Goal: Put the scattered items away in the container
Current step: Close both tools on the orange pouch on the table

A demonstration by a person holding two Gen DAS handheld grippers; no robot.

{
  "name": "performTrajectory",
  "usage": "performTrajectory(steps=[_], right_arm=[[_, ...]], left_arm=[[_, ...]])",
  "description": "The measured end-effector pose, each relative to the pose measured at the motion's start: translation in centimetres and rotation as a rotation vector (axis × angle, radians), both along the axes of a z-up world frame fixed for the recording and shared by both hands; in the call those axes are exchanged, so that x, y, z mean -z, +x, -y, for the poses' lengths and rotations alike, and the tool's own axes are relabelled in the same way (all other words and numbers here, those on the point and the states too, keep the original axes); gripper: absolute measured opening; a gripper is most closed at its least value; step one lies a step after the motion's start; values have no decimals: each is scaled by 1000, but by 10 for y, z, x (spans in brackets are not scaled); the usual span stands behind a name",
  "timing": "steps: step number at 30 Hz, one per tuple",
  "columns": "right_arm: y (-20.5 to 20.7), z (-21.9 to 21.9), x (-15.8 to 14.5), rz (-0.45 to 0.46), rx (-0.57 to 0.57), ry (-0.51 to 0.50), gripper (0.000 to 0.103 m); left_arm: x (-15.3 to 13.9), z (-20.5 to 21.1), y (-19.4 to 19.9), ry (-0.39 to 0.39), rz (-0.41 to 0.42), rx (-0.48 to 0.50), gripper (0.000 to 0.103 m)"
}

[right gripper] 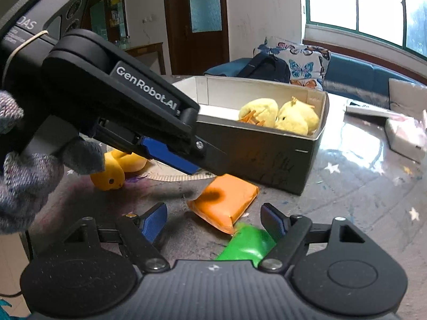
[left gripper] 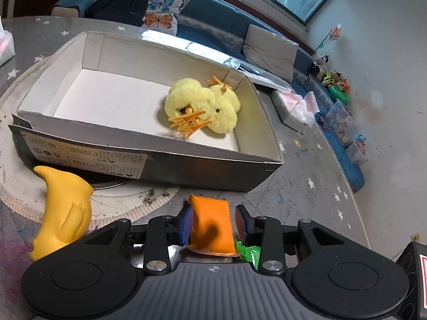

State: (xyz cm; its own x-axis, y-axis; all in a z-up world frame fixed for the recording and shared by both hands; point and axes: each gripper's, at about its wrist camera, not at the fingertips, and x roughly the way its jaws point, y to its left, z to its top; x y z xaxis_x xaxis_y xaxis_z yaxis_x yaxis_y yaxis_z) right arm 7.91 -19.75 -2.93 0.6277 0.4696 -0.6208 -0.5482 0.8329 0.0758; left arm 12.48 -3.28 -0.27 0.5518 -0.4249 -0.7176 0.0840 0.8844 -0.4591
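Observation:
An open cardboard box stands on the table with a fluffy yellow plush chick lying inside at its right end. My left gripper is around an orange soft packet that lies on the table in front of the box; its pads touch or nearly touch the packet's sides. A green packet lies beside the orange one. My right gripper is open and empty, just above the green packet. A yellow rubber duck lies left of the packets.
The table has a grey star-patterned cover. A round woven mat lies under the box. White boxes and plastic bags lie beyond the box to the right. A blue sofa with cushions is behind.

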Motion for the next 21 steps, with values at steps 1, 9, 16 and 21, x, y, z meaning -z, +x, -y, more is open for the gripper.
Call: performTrajectory(steps=[1,9,16,21], right_arm=[[2,-1,1,-4,0,-1,78],[14,-5,10,-36,19,-5,63],[13,-5,11,-43,14,3,58],[10,-2,11,-43,20,17,57]], left_arm=[[2,0,1,0,-6,-2,37],[14,1,8,-9,-48,-7,37],[21,4,10,-21,-67,-4,37],[24,4,9,-22,-70,0,36]])
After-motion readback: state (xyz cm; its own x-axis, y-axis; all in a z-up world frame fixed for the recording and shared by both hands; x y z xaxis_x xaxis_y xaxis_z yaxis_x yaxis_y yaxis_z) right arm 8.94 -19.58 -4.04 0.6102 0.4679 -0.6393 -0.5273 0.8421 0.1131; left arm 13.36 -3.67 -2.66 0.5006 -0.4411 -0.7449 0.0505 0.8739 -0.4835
